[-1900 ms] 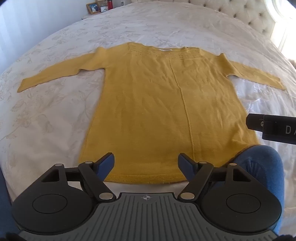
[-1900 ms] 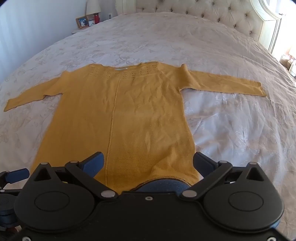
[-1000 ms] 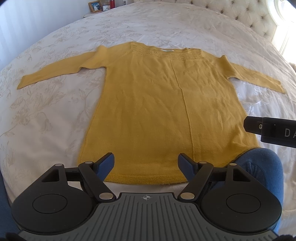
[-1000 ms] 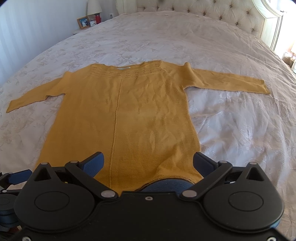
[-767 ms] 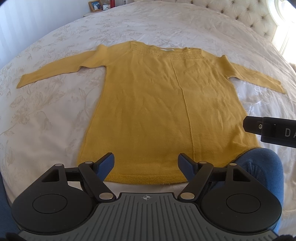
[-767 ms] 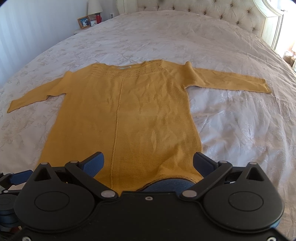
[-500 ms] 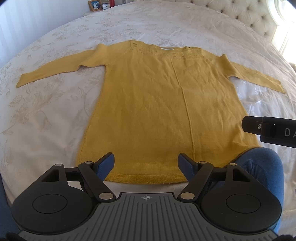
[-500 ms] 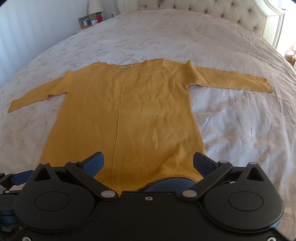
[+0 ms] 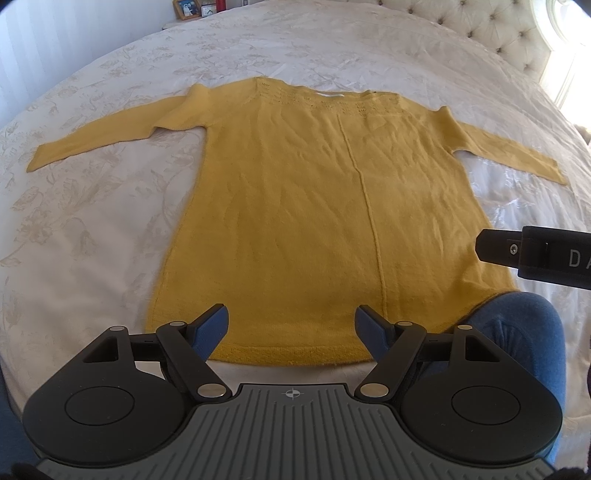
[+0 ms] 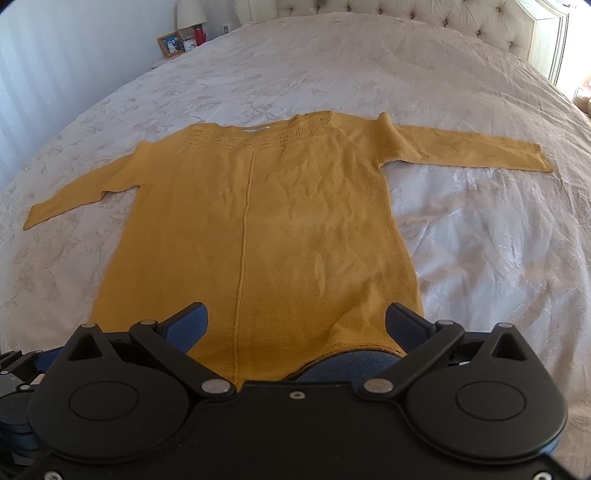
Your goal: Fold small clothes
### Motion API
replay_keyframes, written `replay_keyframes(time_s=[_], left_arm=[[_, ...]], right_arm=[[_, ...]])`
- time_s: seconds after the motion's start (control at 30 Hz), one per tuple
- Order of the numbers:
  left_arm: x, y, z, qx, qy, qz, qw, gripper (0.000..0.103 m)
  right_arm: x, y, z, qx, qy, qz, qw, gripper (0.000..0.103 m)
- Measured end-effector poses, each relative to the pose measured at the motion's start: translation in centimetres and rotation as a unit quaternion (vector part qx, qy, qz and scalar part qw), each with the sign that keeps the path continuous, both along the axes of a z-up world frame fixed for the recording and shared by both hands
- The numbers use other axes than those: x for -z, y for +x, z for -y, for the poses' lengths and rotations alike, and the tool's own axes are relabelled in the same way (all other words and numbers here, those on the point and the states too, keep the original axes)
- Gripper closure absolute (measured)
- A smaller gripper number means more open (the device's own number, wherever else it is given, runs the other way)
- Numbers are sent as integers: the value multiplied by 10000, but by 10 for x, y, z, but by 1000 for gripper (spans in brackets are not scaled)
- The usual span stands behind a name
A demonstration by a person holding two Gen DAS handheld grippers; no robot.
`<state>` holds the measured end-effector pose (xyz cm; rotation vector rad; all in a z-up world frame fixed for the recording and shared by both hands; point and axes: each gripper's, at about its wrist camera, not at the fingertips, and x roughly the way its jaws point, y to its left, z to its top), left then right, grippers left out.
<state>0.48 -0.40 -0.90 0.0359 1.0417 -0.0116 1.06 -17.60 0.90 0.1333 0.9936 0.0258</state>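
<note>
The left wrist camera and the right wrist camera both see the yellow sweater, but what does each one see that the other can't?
Only the left wrist view shows the right gripper's black body poking in from the side, and the whole near hem of the yellow sweater.

Only the right wrist view shows the white lamp beside the picture frame, and the right sleeve's cuff up close.

Both show the sweater lying flat, sleeves spread, on the white bedspread, the tufted headboard, a blue knee, and open jaws holding nothing.
</note>
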Motion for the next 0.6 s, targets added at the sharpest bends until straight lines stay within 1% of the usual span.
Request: replay_keyframes(time_s=[0.1, 0.13, 0.17, 0.23, 0.3, 0.37, 0.4, 0.47, 0.53, 0.6], left_arm=[[2, -1, -1, 48, -60, -49, 10000, 30], [3, -1, -2, 52, -81, -101, 9999, 32], [3, -1, -3, 48, -108, -122, 9999, 39], [4, -1, -6, 36, -163, -122, 9998, 45], [7, 0, -10, 22, -199, -68, 9998, 45], [10, 2, -14, 0, -290, -100, 9995, 46], [11, 4, -16, 8, -368, -192, 9991, 46], [15, 6, -19, 28, -468, -255, 9986, 47], [17, 9, -21, 66, -582, -271, 9979, 48], [17, 11, -22, 99, -610, -167, 9980, 48]], right_arm=[[2, 1, 1, 24, 48, -42, 10000, 1], [3, 2, 2, 30, 77, -58, 9999, 1], [4, 3, 3, 42, 111, -79, 9999, 1], [6, 5, 5, 74, 190, -127, 9997, 2], [9, 8, 8, 104, 213, -166, 9996, 3], [11, 12, 8, 94, 175, -228, 9995, 9], [13, 14, 7, 51, 147, -262, 9995, 13], [16, 18, 6, 14, 29, -256, 9997, 15], [18, 21, 5, -22, -117, -215, 9997, 16], [21, 24, 7, -62, -208, -201, 9996, 24]])
